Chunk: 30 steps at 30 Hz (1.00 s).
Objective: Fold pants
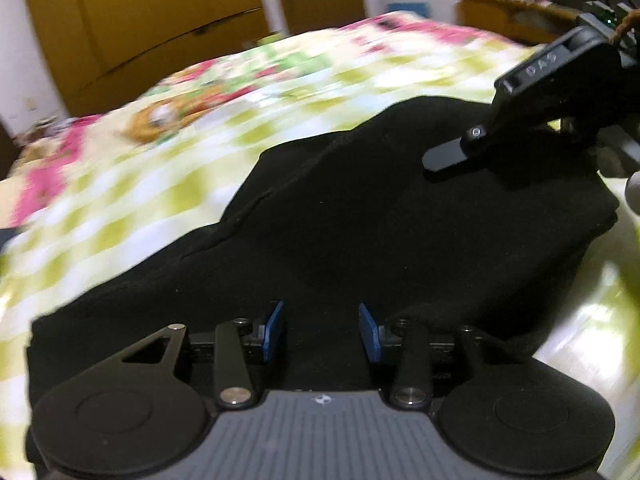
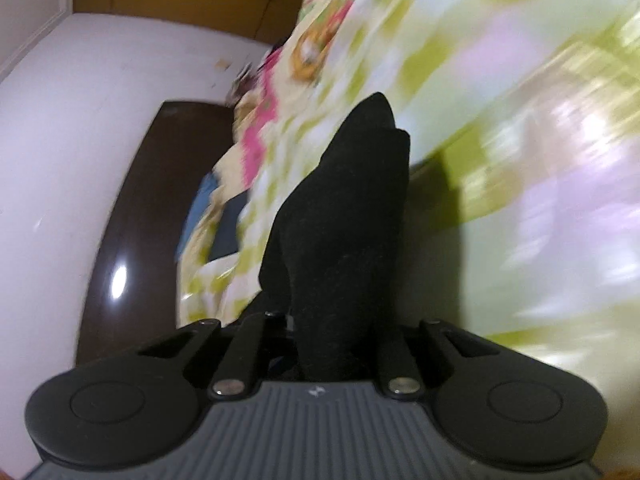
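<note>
A bed w/ a floral bedspread in green, pink and white fills most of both views, heavily blurred; behind it stand a yellow-brown wardrobe and a white wall, and in the right wrist view a dark brown glossy panel sits beside the bed edge. The black pants lie on the bedspread, bunched into a wide dark mound across the middle of the left wrist view. The left gripper hovers low over the near edge of the pants, blue pads apart w/ only cloth seen beyond the gap, not pinching it – jaws released. The right gripper shows at upper right of that view, its black finger on the far side of the pants. In its own view the right gripper is clenched on a fold of the pants, the cloth rising as a dark peak from betw. the fingers, pads hidden by fabric
</note>
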Each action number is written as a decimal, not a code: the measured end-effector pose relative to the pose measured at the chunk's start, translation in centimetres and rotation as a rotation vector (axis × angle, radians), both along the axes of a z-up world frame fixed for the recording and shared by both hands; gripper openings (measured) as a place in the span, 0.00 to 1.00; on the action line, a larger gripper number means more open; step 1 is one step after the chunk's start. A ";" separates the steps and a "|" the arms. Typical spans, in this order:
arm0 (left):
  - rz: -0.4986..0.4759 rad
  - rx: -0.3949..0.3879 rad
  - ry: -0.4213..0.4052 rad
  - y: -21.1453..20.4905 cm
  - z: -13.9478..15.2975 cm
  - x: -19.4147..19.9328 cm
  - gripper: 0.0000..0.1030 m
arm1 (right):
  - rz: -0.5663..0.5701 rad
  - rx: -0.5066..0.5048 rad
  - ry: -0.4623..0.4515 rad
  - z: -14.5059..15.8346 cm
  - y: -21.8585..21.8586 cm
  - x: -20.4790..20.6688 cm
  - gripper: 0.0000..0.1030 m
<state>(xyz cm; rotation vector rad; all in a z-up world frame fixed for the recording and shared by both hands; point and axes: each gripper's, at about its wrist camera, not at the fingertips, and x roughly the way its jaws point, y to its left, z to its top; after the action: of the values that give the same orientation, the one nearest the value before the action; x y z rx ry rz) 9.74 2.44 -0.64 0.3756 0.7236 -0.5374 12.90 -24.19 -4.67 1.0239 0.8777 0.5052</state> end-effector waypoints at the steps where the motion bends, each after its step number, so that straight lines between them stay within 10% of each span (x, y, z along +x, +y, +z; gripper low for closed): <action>1: -0.019 -0.028 0.014 -1.3 -0.1 0.0 0.52 | -0.024 -0.041 0.002 0.6 -1.4 -0.6 0.14; 9: -0.110 -0.051 -0.038 -7.5 1.9 -2.0 0.53 | -0.173 -0.186 0.076 2.2 -9.4 -5.5 0.21; 16: 0.009 0.012 -0.110 -7.3 2.4 0.1 0.56 | -0.238 -0.244 0.043 2.5 -9.6 -6.6 0.26; 20: 0.073 0.082 -0.015 -6.1 0.0 1.7 0.58 | -0.269 -0.258 0.060 2.6 -9.3 -5.6 0.23; 30: 0.127 0.049 -0.090 -6.6 0.3 0.1 0.58 | -0.219 -0.489 0.060 5.5 -6.7 -5.4 0.23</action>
<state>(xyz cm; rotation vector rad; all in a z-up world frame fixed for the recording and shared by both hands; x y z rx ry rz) 9.83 -4.21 -0.37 0.3945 0.6698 -0.3810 7.46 -30.92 0.82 0.6748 0.8737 0.0645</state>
